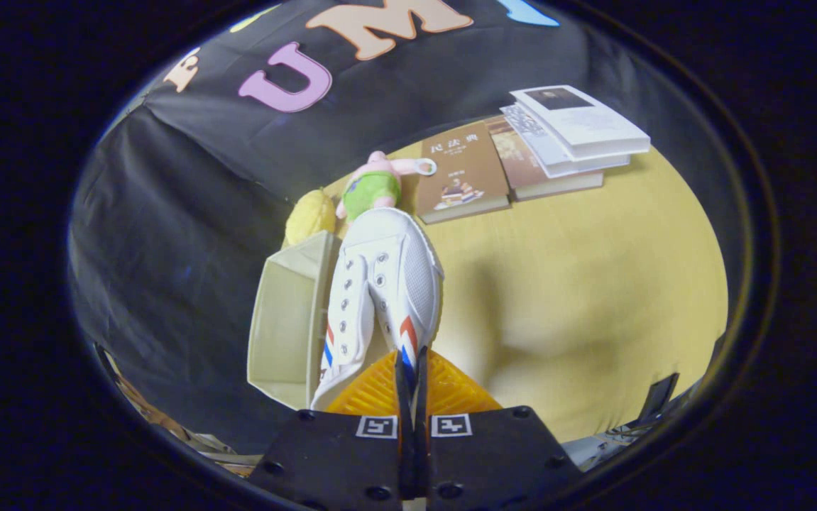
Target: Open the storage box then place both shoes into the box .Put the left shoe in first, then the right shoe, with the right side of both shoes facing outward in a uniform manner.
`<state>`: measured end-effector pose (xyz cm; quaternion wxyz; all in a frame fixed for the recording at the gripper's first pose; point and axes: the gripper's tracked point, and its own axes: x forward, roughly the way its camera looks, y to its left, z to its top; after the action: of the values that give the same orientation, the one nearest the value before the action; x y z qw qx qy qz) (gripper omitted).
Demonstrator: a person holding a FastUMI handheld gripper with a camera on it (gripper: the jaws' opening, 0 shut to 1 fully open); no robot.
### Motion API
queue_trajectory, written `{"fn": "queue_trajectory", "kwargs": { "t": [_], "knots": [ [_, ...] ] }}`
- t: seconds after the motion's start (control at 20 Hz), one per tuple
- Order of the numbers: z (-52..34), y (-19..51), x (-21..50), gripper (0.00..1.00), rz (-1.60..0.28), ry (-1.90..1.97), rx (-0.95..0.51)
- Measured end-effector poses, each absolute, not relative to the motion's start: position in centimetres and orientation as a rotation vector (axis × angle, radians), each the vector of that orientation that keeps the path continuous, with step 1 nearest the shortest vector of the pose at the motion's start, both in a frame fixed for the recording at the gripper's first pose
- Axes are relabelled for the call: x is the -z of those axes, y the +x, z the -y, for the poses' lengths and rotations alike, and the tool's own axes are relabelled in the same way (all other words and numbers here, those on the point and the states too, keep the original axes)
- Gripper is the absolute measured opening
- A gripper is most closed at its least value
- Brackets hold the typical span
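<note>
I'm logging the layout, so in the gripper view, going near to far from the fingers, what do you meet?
Gripper shut on white shoe → pink plush toy → brown book → stack of books.

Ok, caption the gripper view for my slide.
Gripper shut on white sneaker, held above the open storage box.

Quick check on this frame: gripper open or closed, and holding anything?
Gripper: closed, its fingers pinching the side wall of the white shoe at the collar and holding it lifted above the table, beside the open storage box.
</note>
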<state>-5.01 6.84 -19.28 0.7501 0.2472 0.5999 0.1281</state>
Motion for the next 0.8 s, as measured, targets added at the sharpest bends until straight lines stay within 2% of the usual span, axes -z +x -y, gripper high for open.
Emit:
{"fn": "queue_trajectory", "kwargs": {
  "t": [0.35, 0.8],
  "knots": [
    [-14.9, -3.7, 16.0, 0.03, -1.275, 0.552, -0.371],
    [-23.0, -3.9, 19.0, 0.04, -1.344, 0.525, -0.41]
  ]
}}
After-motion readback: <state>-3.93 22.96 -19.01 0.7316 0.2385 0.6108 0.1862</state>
